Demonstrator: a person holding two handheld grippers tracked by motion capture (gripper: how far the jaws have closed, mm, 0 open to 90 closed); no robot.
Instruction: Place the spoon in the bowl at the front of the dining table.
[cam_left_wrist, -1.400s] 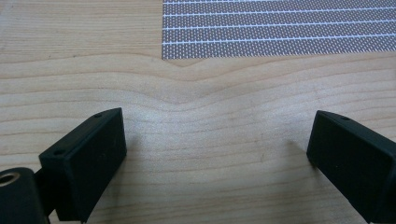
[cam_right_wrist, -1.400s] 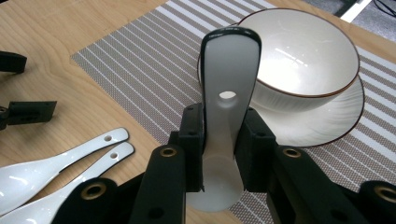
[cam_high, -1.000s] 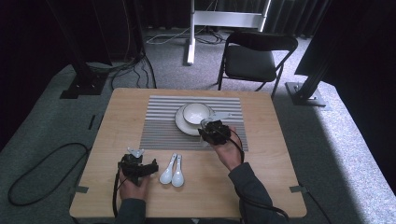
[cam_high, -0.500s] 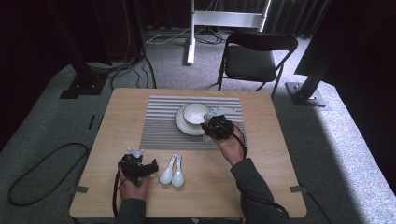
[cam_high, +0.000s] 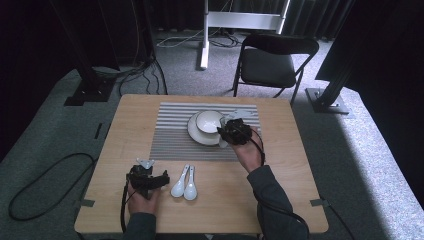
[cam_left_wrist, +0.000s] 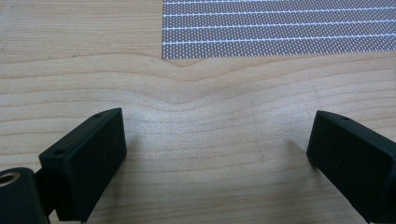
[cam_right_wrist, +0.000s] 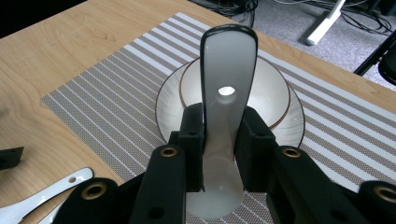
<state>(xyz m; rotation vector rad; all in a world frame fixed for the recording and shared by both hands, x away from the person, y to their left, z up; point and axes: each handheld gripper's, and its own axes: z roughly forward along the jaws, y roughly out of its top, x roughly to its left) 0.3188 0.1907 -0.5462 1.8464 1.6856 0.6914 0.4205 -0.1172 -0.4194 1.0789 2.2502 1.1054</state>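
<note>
High view: a wooden table (cam_high: 280, 200) carries a striped placemat (cam_high: 172, 137) on which a bowl (cam_high: 209, 121) sits in a plate (cam_high: 196, 134). The right gripper (cam_high: 235, 131) hangs at the plate's right edge, hiding what it holds. The left gripper (cam_high: 147, 179) rests on bare wood beside two white spoons (cam_high: 184, 182); its jaws are too small to judge here.

Left gripper view: the two black jaws stand wide apart over bare wood, nothing between them; the placemat (cam_left_wrist: 280, 28) is cut off at the top.

Right gripper view: the jaws are clamped on a white spoon (cam_right_wrist: 227, 88), handle raised toward the bowl (cam_right_wrist: 271, 95); its lower end is partly hidden. Two more spoons (cam_right_wrist: 32, 205) are cropped at lower left.
</note>
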